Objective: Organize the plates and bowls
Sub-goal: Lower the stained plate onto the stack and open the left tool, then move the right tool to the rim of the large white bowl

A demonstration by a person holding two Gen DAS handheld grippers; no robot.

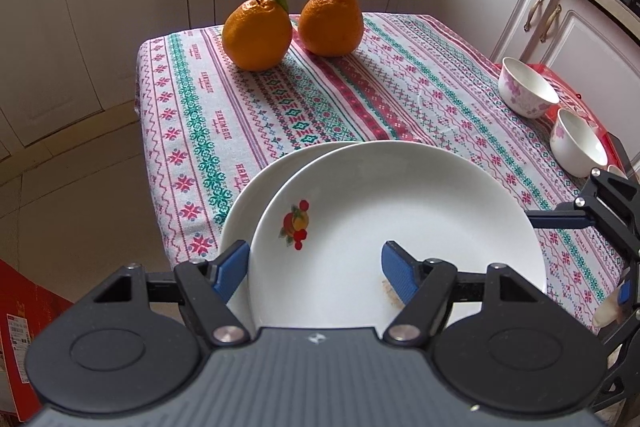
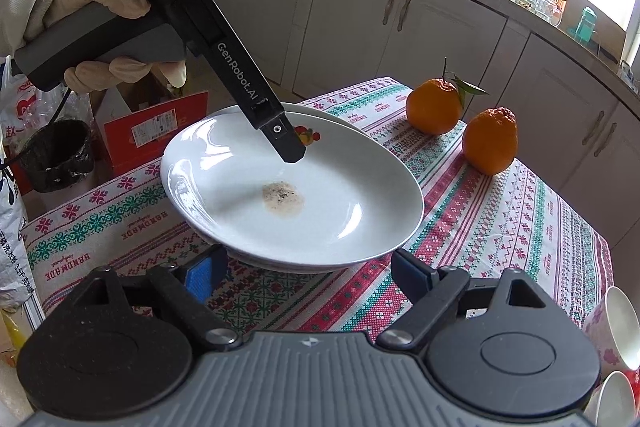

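— What is seen on the patterned tablecloth [image 1: 320, 95]?
— Two white plates are stacked near its front edge: the upper plate [image 1: 400, 227], marked with a fruit motif, is laid off-centre on the lower plate [image 1: 248, 195]. Two oranges [image 1: 258, 35] are set farther back; two bowls [image 1: 528, 87] are placed at the right.
— And the claws?
— The left gripper [image 1: 316, 267] is spread wide around the upper plate's rim, one finger outside, one over it. The right gripper [image 2: 308, 271] is also released, just beside the stack.

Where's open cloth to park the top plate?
Widest free patch: the middle of the tablecloth, bordered by the oranges at the far edge, the two bowls on the right and the stacked plates at the near edge. The near-left corner beside the plates is a narrow strip. The right edge is crowded with bowls.
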